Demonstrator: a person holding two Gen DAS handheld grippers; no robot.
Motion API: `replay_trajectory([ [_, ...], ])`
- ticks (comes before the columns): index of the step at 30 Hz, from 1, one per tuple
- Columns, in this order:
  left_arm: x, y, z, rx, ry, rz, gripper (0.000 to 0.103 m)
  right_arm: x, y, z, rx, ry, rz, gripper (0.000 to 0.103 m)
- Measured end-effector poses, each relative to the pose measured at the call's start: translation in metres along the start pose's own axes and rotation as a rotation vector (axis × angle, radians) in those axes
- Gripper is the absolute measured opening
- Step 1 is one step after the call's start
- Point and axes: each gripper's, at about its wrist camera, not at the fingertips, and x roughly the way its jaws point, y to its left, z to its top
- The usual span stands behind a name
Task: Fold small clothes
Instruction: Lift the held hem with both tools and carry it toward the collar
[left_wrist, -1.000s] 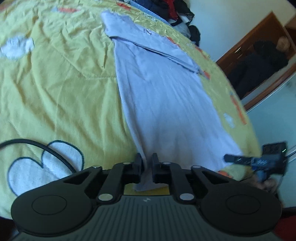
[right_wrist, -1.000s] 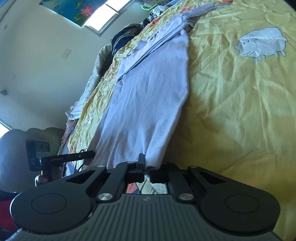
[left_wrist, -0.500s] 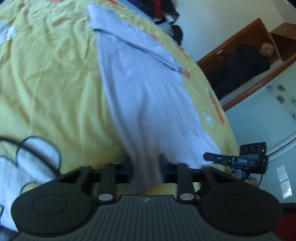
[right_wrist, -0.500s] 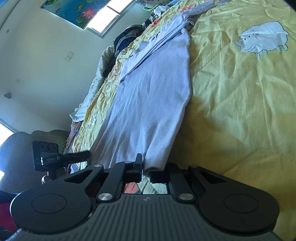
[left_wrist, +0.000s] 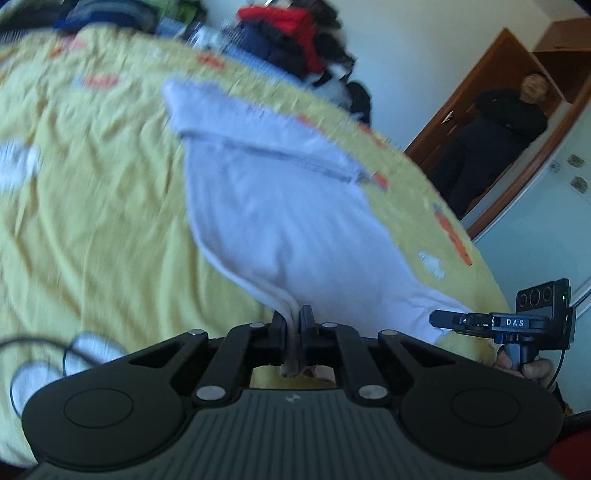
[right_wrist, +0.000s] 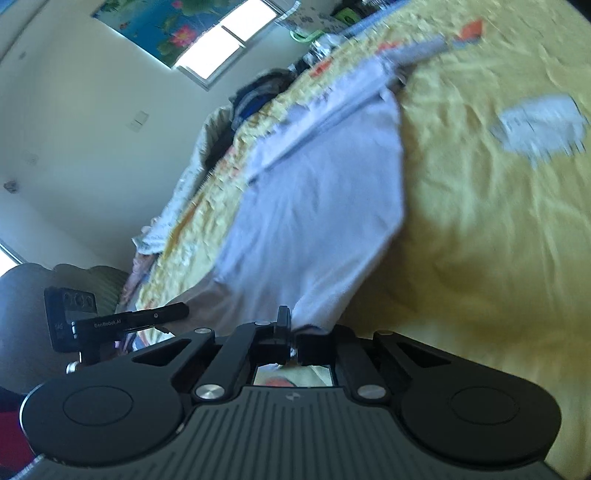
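A pale lilac garment lies lengthwise on a yellow bedspread, its far end folded over. My left gripper is shut on one near corner of its hem, which is lifted off the bed. My right gripper is shut on the other near corner of the garment. Each gripper shows in the other's view: the right gripper at the right edge, the left gripper at the left. The near hem hangs raised between them.
A pile of dark and red clothes sits past the far end of the bed. A person in black stands in a wooden doorway at the right. A black cable lies on the bedspread near left. A window lights the wall.
Both grippers have lifted the near hem up off the bedspread and carried it forward toward the far end. The garment now bulges upward near the grippers.
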Motion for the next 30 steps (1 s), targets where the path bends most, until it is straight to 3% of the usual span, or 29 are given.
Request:
replay_trajectory([
  [5, -0.001, -0.010, 0.015, 0.026, -0.050, -0.008, 0.007, -0.002, 0.015, 0.021, -0.032, -0.068, 0.045, 0.006],
  [10, -0.002, -0.017, 0.021, 0.051, -0.105, 0.067, 0.007, -0.001, 0.022, 0.036, -0.040, -0.127, 0.027, 0.006],
  [19, 0.006, -0.039, 0.031, 0.103, -0.249, 0.268, 0.007, 0.006, 0.047, 0.042, -0.164, -0.249, -0.135, 0.006],
  [23, 0.015, -0.043, 0.038, 0.097, -0.266, 0.308, 0.007, 0.016, 0.059, 0.042, -0.242, -0.302, -0.249, 0.006],
  [30, 0.027, -0.051, 0.051, 0.132, -0.281, 0.348, 0.007, 0.028, 0.058, 0.053, -0.249, -0.340, -0.284, 0.006],
])
